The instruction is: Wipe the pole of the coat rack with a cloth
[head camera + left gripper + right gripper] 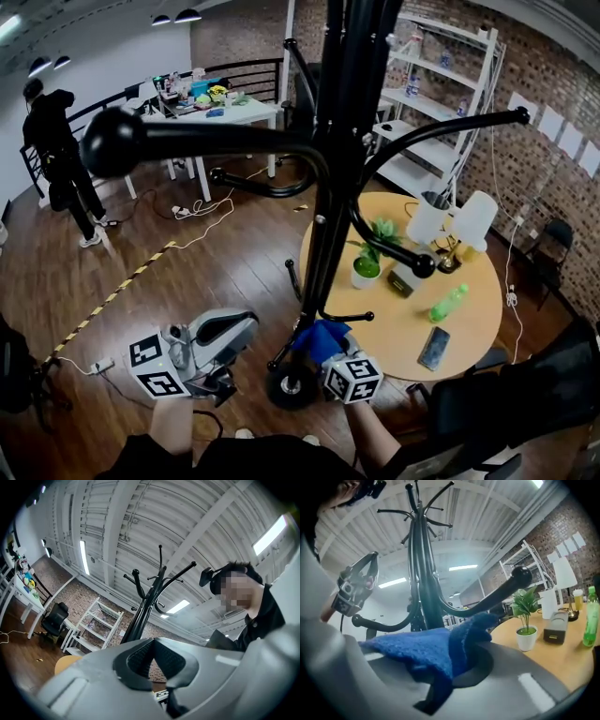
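Note:
The black coat rack pole [336,159] rises through the middle of the head view from its round base [291,384] on the wooden floor. My right gripper [330,352] is shut on a blue cloth [315,337], low down beside the pole and near the base. In the right gripper view the cloth [426,649] drapes over the right gripper [461,644], with the pole [419,578] just behind it. My left gripper [244,322] is left of the base and apart from the pole. In its own view the left gripper [153,641] is shut on nothing and tilts up towards the rack [143,611].
A round wooden table [469,328] stands right of the rack with a potted plant [367,262], a white lamp [473,220], a green bottle [448,302] and a phone [434,348]. A person [58,150] stands far left. Curved rack arms [187,141] jut overhead. A white shelf [441,84] is behind.

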`<state>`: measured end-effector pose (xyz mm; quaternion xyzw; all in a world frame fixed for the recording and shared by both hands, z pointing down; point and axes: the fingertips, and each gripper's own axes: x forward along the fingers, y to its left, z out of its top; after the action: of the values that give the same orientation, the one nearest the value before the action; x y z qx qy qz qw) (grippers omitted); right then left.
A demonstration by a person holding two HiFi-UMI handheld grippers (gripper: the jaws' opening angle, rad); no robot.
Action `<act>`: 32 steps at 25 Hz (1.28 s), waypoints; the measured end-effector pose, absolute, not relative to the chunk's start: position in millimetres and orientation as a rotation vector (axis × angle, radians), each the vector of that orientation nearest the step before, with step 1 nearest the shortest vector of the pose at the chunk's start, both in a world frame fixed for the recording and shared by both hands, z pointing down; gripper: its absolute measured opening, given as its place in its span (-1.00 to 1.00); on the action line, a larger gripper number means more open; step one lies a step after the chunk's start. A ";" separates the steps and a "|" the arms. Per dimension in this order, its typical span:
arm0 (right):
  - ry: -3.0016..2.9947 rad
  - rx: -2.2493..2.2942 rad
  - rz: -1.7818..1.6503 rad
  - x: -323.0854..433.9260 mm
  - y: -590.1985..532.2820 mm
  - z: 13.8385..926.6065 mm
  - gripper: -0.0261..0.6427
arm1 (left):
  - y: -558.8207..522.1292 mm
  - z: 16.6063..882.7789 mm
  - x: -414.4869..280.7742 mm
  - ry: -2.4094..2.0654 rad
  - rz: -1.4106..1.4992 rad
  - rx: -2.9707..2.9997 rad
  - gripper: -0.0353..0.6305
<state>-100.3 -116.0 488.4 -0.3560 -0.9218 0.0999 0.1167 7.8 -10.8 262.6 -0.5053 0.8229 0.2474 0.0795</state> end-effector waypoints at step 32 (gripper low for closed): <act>-3.179 -1.672 0.639 -66.9 -108.4 133.8 -0.86 | 45.4 247.7 31.7 2.518 0.645 -1.264 -0.91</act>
<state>-66.9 -108.4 133.8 -0.4437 -0.8435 0.1697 -0.2506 31.7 45.4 247.7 -0.4338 0.8644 0.2215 0.1251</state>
